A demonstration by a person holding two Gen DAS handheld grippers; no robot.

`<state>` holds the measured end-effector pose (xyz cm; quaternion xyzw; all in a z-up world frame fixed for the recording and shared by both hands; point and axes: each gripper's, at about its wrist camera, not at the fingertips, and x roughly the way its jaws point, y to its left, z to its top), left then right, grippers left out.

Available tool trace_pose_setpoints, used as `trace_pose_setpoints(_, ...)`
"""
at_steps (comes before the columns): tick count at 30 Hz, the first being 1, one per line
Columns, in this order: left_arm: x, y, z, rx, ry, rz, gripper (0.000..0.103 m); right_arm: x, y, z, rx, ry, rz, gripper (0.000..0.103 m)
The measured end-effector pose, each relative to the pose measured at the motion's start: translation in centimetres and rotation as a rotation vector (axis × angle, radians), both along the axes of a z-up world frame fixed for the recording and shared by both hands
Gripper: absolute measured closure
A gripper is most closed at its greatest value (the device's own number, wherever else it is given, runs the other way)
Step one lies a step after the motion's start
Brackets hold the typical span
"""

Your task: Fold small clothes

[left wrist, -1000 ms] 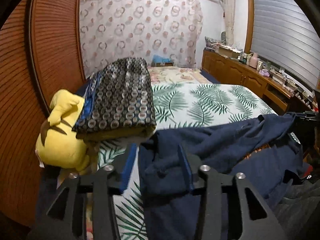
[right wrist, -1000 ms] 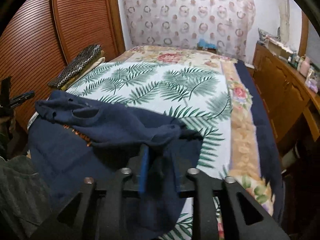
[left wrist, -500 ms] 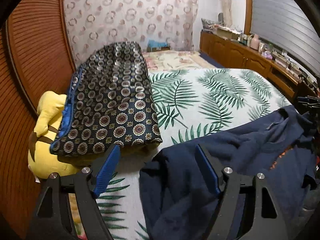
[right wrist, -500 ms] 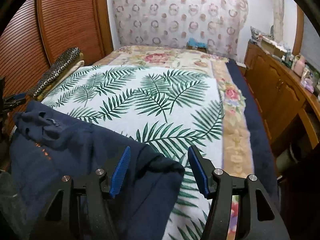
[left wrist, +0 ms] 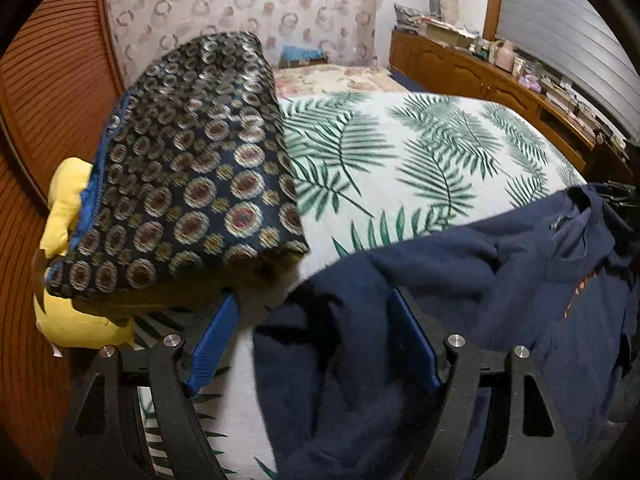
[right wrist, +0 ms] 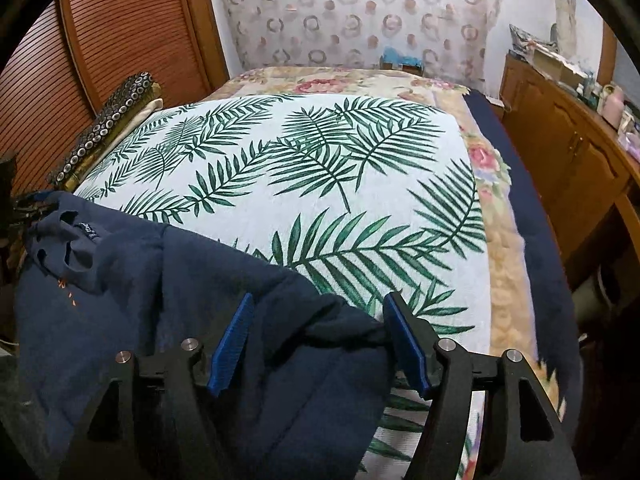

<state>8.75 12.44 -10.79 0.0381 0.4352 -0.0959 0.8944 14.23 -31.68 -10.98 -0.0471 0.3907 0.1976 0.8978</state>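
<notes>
A bedroom: a bed [right wrist: 360,208] under a white cover printed with green palm leaves, louvred wooden doors on one side, a long wooden cabinet [right wrist: 568,152] on the other, a patterned curtain behind. One navy garment [right wrist: 132,280] lies across the near end of the bed, crumpled, its collar and label toward the middle and one sleeve bunched at each side. I judge the fold barely begun: the garment looks laid down but not flattened, and every fold is left to make.

The left gripper [left wrist: 308,316] stands released, its blue pads wide apart, with a fold of the navy cloth between them but not pinched. The right gripper [right wrist: 320,320] has its jaws opening; a wad of the cloth lies between them and brushes one pad, no longer clamped.

Counted: one navy garment to fold, one folded dark blanket with round motifs [left wrist: 192,160] at the bed's edge, one yellow plush toy [left wrist: 68,312] beneath it, two grippers.
</notes>
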Motion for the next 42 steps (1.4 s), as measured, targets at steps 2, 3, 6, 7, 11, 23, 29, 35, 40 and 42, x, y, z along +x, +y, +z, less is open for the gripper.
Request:
trace_pose_setpoints(2, -0.1, -0.2, -0.3, 0.002, 0.013, -0.015, 0.025, 0.0, 0.1, -0.3, 0.005, 0.007, -0.002, 0.033)
trace_pose_setpoints(3, -0.1, -0.3, -0.3, 0.002, 0.017, -0.022, 0.025, 0.1, 0.1, -0.5, 0.003, 0.008, -0.001, 0.033)
trace_pose_setpoints(6, -0.1, -0.6, -0.6, 0.005, 0.026, -0.041, 0.036, -0.1, 0.2, -0.6, -0.008, 0.0, 0.003, 0.033)
trace_pose_setpoints(7, -0.1, -0.6, -0.6, -0.006, 0.027, -0.048, 0.038, -0.1, 0.2, -0.6, -0.011, 0.0, 0.003, 0.033)
trace_pose_setpoints(11, 0.0, -0.7, -0.5, -0.021, 0.024, -0.052, 0.044, 0.0, 0.5, -0.6, -0.041, -0.005, 0.013, 0.032)
trace_pose_setpoints(23, 1.0, -1.2, -0.2, -0.027, 0.053, -0.069, 0.07, 0.2, 0.3, -0.8, -0.044, -0.01, 0.052, 0.035)
trace_pose_setpoints(29, -0.5, -2.3, 0.9, -0.017, -0.012, -0.074, 0.087, -1.1, 0.5, -0.6, 0.036, -0.005, 0.141, 0.084)
trace_pose_setpoints(35, -5.2, -2.7, 7.5, -0.088, -0.194, -0.053, 0.087, -5.4, -0.8, 3.6, 0.119, -0.123, 0.132, 0.087)
trace_pose_setpoints(40, -8.6, -3.0, 13.7, -0.104, -0.34, -0.063, 0.087, -10.4, -1.0, 9.7, 0.154, -0.263, 0.144, 0.088)
trace_pose_setpoints(42, -9.8, -2.9, 16.2, -0.11, -0.394, -0.07, 0.087, -12.2, -0.7, 12.2, 0.14, -0.315, 0.15, 0.088)
